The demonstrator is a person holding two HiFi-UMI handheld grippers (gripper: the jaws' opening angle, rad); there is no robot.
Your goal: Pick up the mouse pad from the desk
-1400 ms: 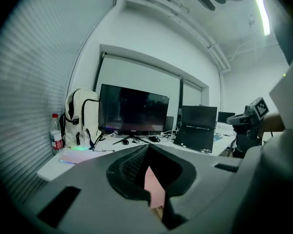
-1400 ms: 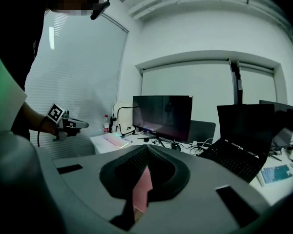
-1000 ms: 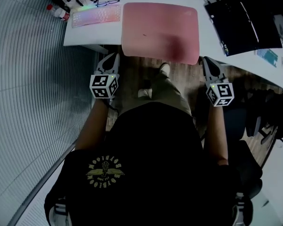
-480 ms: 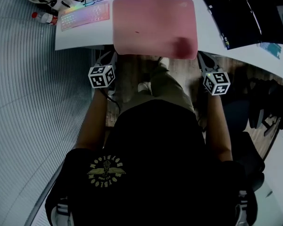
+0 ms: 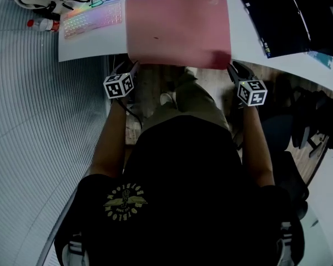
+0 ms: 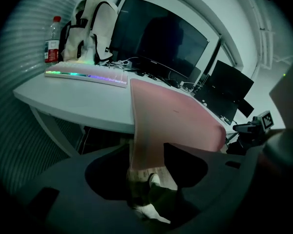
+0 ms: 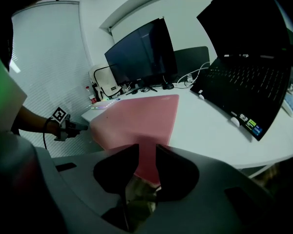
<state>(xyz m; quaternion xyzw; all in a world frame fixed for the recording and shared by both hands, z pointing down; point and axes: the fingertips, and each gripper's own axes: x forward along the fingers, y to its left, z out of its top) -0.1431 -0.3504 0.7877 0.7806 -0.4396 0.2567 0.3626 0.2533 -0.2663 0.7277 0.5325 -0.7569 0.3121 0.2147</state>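
**Gauging a limp pink pad that hangs off the bench edge**

The pad (image 5: 177,29) lies flat on the white bench (image 5: 100,46), straight ahead of the person. Its near strip runs past the front edge and droops toward the floor. That droop suggests a thin, soft, light sheet. It should bend rather than keep its shape, and it will likely sag in the middle if raised by 2 corners. The top looks matte and cloth-like, so the jaws should not slip much. Its underside is out of sight, and if rubbery it may drag on the bench. Nothing about it looks fragile.

The hanging strip is the natural place to take hold, since both of its faces are free there. The left hand-held gripper (image 6: 147,145) sits at the near left corner. Its jaws are spread, having just been opening, and the pink flap shows in the gap with neither jaw pressing on it. The right hand-held gripper (image 7: 147,150) sits at the near right corner with a narrower gap, its jaws also just opened. The strip shows between them, and as far as I can judge it is not clamped.

A keyboard (image 5: 93,20) lies just left of the pad and a laptop (image 5: 288,15) to its right, both apart from it. A bottle (image 5: 41,25) stands at the far left. None of the 3 rests on the pad.
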